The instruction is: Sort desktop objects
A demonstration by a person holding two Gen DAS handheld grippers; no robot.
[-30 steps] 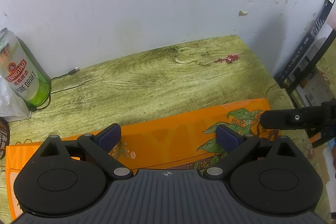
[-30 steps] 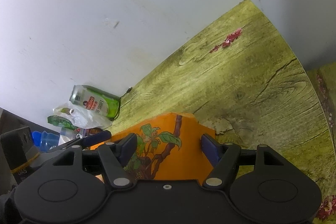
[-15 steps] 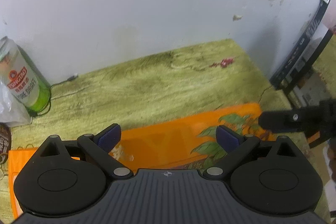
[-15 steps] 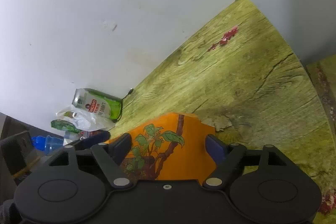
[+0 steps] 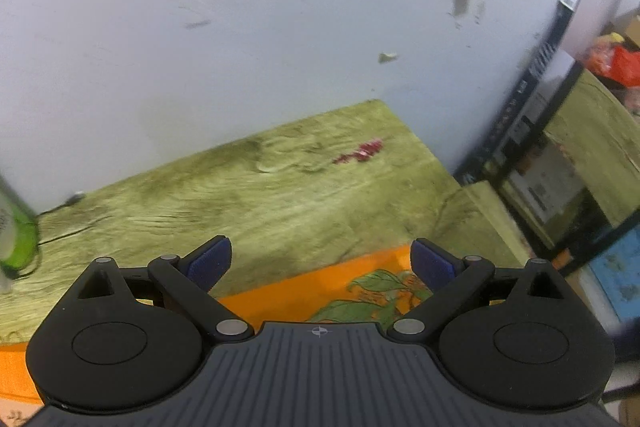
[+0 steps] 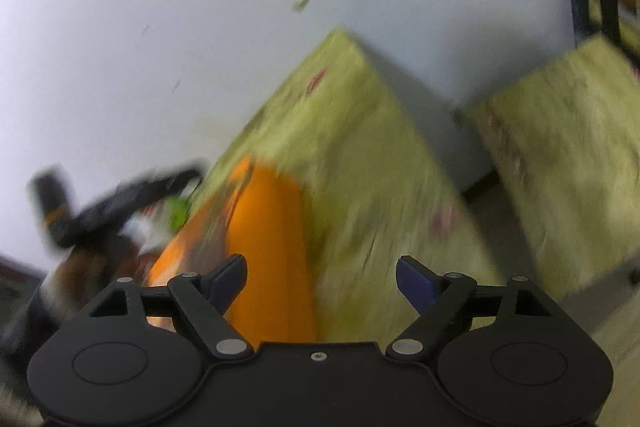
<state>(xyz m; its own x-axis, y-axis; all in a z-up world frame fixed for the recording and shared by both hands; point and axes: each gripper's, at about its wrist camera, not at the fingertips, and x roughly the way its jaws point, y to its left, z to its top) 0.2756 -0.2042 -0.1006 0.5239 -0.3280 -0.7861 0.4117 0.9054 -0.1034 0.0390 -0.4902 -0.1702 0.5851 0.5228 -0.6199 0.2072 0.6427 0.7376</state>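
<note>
Compared with one second earlier, the right gripper (image 6: 320,279) no longer straddles the end of the orange box (image 6: 268,247): its jaws have just been opening, and the box end that sat between the pads then now lies mostly toward the left finger (image 6: 230,277), with bare tabletop (image 6: 360,187) ahead of the right finger. The right wrist view is heavily motion-blurred. The pads press on nothing, so the right jaws stand apart and empty.

In the left wrist view the orange box (image 5: 288,291) fills less of the picture than before; earlier its printed face spanned the whole gap between the fingers, whereas now only its far edge and the leaf print near the right finger (image 5: 434,263) show. The left gripper (image 5: 320,259) has its jaws spread wide, as earlier, with neither pad touching the box; the box lies below and between the fingers, closer to the gripper body than the fingertips. The other gripper's black arm, seen beside the right finger earlier, has left this view.

The green can (image 5: 14,235) sits at the far left, well apart from the left finger and cut off by the picture edge. A red stain (image 5: 360,153) marks the tabletop ahead of the fingertips, near the wall (image 5: 200,47).
</note>
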